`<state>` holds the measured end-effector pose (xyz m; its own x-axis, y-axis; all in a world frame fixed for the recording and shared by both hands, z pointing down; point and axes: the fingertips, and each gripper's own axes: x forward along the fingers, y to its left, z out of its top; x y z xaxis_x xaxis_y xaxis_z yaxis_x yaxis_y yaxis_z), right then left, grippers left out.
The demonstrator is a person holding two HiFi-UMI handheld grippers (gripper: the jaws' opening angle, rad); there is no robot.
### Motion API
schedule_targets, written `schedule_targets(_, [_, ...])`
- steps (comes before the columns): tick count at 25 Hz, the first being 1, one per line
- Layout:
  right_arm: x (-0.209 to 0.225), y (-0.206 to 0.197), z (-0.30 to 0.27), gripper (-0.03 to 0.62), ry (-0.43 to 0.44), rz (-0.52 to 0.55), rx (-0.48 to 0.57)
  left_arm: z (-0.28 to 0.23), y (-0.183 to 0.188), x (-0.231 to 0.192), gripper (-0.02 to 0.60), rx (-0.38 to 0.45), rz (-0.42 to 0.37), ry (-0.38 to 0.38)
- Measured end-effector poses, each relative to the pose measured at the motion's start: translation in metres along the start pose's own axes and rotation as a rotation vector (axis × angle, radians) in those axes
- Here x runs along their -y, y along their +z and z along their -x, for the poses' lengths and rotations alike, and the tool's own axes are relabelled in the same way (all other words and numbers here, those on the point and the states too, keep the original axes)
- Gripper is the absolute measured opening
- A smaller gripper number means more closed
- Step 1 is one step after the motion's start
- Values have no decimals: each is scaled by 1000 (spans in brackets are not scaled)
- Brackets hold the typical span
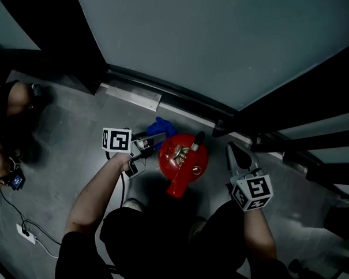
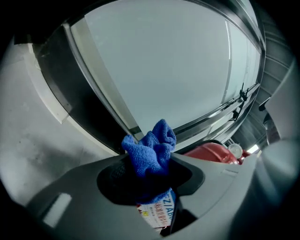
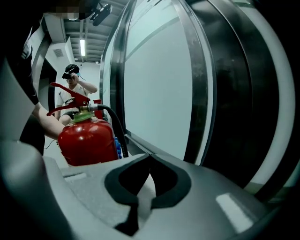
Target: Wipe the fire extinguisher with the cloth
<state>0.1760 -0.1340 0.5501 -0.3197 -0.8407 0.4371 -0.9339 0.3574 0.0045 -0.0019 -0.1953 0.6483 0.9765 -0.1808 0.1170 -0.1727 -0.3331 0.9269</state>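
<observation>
Left hand-held gripper (image 1: 157, 137) pinches bunched blue cloth (image 2: 152, 150) beside red fire extinguisher (image 1: 184, 160); right hand-held gripper (image 3: 149, 158) closed.

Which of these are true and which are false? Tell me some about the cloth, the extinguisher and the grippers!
1. The left gripper holds the blue cloth. True.
2. The extinguisher is green. False: it is red.
3. The right gripper grips the extinguisher. False: it is shut on nothing, apart from the extinguisher.
4. The extinguisher stands upright on the floor. True.
</observation>
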Motion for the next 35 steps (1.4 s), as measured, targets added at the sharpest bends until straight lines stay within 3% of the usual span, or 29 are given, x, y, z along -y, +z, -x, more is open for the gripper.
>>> schedule_targets(10, [14, -11, 12, 5, -36, -5, -38, -10, -27, -73, 168, -64, 15, 114])
schedule_targets(20, [26, -31, 23, 5, -73, 30, -111, -21, -53, -143, 169, -83, 89, 217])
schedule_targets(26, [27, -33, 20, 5, -78, 19, -121, -25, -65, -173, 169, -137, 105, 294])
schedule_targets(32, [24, -38, 12, 5, -63, 18, -140, -22, -76, -196, 169, -128, 216, 365])
schedule_targets(35, [22, -35, 8, 5, -63, 13, -129, -21, -75, -196, 169, -124, 213, 395])
